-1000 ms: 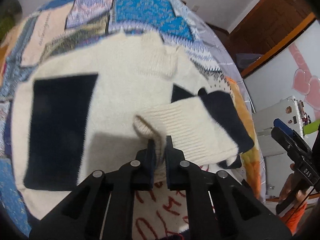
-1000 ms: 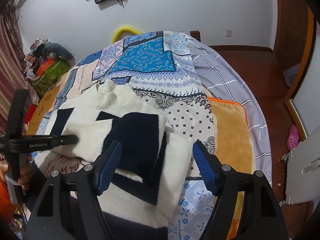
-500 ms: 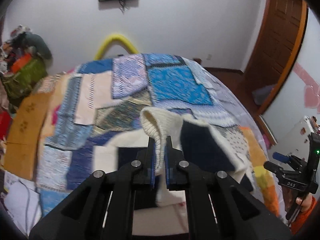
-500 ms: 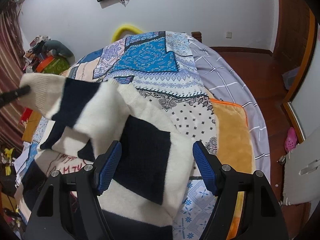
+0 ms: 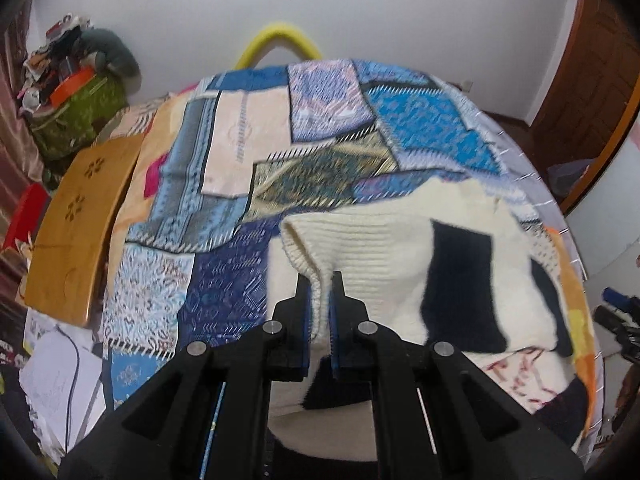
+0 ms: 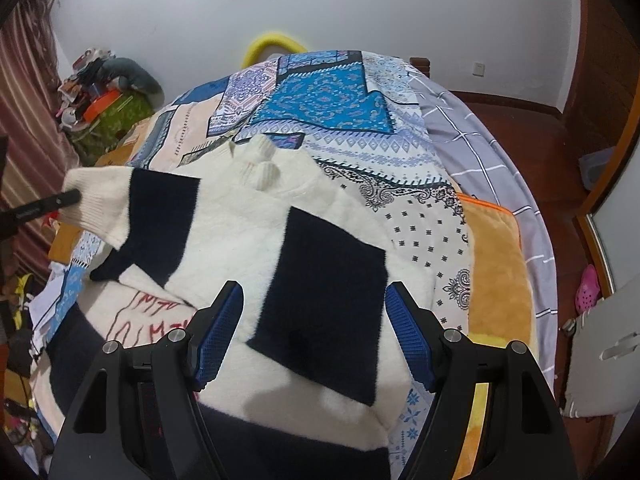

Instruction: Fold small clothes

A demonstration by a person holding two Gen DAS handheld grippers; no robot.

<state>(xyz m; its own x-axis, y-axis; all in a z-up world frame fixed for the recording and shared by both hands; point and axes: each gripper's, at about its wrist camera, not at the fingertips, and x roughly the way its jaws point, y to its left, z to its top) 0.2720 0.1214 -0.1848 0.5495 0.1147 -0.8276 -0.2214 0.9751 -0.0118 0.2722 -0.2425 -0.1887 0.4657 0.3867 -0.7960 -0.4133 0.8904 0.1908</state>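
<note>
A cream knitted sweater [image 6: 240, 220] with navy blocks and red lettering lies spread on the bed. My left gripper [image 5: 320, 282] is shut on the ribbed cream cuff [image 5: 360, 240] of one sleeve. It holds the cuff lifted off the bed, out past the sweater's left side. In the right wrist view that sleeve [image 6: 160, 216] stretches leftward to the left gripper's tip [image 6: 68, 199]. My right gripper [image 6: 316, 332] hovers open over the sweater's lower body, above a navy block [image 6: 328, 292], with nothing between its blue pads [image 6: 220, 336].
The patchwork quilt [image 5: 320, 160] covers the bed, with an orange blanket [image 6: 496, 264] along its right side. A wooden board [image 5: 80, 220] leans at the left edge, papers and a cord below it. Cluttered bags [image 5: 76, 100] sit by the wall, beside a yellow arch [image 5: 280, 40].
The left gripper has lifted the sleeve off the sweater's body and carried it out to the left, unfolding it. The right gripper stays open and has shifted slightly.
</note>
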